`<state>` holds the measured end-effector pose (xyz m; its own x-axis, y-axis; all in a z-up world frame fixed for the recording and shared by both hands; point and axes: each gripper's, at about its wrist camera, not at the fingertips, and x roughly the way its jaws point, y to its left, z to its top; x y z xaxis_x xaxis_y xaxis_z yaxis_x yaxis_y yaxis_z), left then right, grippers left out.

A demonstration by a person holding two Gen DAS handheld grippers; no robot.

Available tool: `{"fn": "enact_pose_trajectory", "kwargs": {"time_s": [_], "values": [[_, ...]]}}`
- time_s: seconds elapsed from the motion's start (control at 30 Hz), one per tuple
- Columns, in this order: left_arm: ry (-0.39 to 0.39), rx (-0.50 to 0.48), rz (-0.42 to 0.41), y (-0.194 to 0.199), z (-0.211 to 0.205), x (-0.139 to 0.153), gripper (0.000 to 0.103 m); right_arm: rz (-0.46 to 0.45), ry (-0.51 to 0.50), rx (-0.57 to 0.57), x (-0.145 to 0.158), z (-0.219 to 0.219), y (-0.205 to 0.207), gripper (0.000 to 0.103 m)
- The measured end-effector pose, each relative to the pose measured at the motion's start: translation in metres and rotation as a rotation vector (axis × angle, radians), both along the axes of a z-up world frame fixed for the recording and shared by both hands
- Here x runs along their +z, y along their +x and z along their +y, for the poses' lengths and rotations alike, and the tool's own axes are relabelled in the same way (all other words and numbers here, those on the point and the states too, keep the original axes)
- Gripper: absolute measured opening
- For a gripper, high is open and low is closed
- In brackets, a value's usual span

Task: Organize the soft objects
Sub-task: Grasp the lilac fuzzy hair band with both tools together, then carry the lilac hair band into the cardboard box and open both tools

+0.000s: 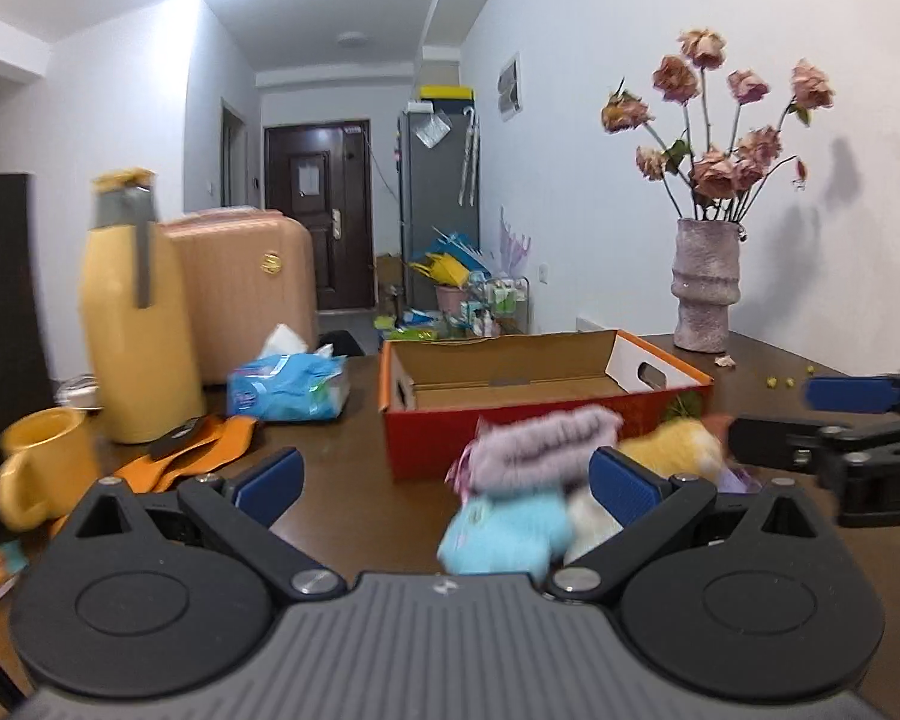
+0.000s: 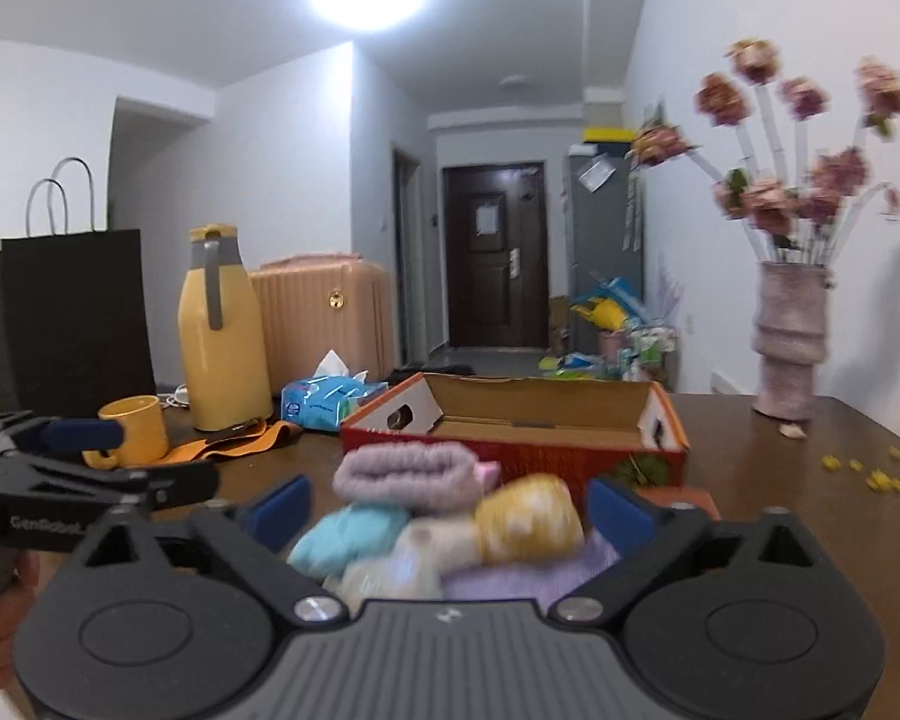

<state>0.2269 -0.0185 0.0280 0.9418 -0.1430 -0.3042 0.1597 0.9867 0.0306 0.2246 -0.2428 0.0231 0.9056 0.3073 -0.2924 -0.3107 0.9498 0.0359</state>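
A pile of soft fluffy items lies on the brown table in front of an open red cardboard box [image 1: 546, 426] [image 2: 510, 450]. The pile holds a lilac-grey roll [image 1: 546, 444] [image 2: 402, 468], a light blue piece [image 1: 504, 534] [image 2: 348, 534], a yellow piece [image 1: 678, 450] [image 2: 528, 516], a cream piece [image 2: 426, 540] and a pale purple piece [image 2: 528, 576]. My left gripper [image 1: 447, 483] is open and empty, left of the pile. My right gripper [image 2: 450, 507] is open around the pile, touching nothing that I can see. The right gripper also shows in the left wrist view [image 1: 810, 420], open.
A yellow thermos [image 1: 132, 312] [image 2: 222, 330], yellow mug [image 1: 42, 462] [image 2: 135, 420], tissue pack [image 1: 288, 384] [image 2: 330, 396] and orange strap [image 1: 198, 450] stand at the left. A vase of dried roses [image 1: 705, 282] [image 2: 792, 336] stands at the back right. A black paper bag [image 2: 72, 318] is far left.
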Motion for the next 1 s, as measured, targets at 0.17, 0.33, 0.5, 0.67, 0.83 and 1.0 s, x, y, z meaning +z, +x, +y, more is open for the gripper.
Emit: {"fn": "enact_pose_trajectory", "kwargs": {"time_s": [0.17,0.33,0.5,0.67,0.83,1.0], "values": [[0.028,-0.076,0.106,0.076,-0.013,-0.014,0.078,0.175,0.015,0.060,-0.010,0.006,0.092,0.062],[-0.058,-0.153,0.214,0.116,-0.005,-0.036,0.055,0.251,0.045,0.083,-0.035,0.009,0.133,0.046],[-0.141,-0.186,0.236,0.118,-0.002,-0.039,0.017,0.261,0.091,0.124,-0.040,0.009,0.134,0.007],[-0.144,-0.182,0.145,0.075,0.003,-0.001,0.013,0.149,0.088,0.145,-0.007,0.012,0.092,0.007],[-0.161,-0.187,0.095,-0.009,0.014,0.019,0.013,0.096,0.085,0.192,0.013,0.013,0.009,0.007],[-0.202,-0.176,0.203,-0.076,0.024,-0.007,0.013,0.199,0.121,0.194,-0.013,0.016,-0.063,0.007]]}}
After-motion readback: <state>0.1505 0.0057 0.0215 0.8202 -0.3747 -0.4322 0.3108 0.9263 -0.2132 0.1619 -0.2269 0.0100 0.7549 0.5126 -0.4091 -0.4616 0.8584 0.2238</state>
